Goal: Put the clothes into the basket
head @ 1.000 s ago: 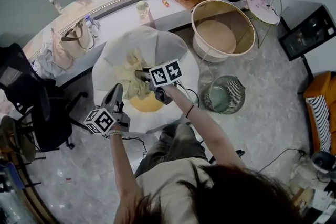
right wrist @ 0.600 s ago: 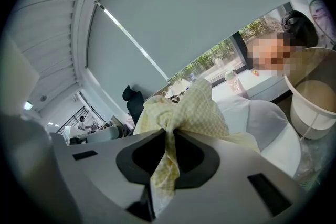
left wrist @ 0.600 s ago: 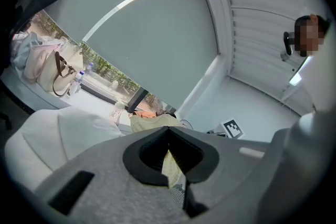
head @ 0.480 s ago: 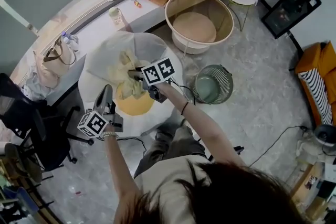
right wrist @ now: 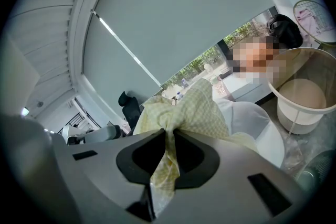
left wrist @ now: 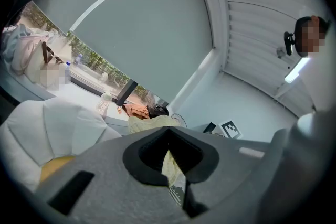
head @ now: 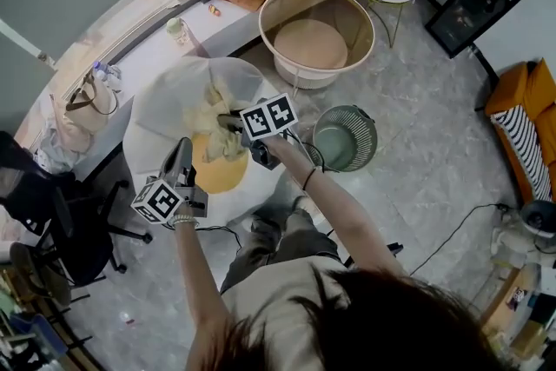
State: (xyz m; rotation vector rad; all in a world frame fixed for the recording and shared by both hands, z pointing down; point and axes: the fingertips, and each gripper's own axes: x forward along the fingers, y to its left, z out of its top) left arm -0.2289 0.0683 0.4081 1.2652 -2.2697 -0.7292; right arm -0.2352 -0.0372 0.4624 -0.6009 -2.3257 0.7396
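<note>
Head view: left gripper [head: 183,154] clamped on edge of pale-yellow checked garment [head: 211,109], bunched above white lounge chair [head: 165,96]; right gripper [head: 224,121] pinched shut on same cloth. Advice: hold both pinches firm, swing bundle right, lift trailing hem clear of rim of round tan basket [head: 356,13], release only above opening.

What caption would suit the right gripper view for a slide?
Right gripper shut on a pale yellow checked cloth, with a white cushioned seat behind.
</note>
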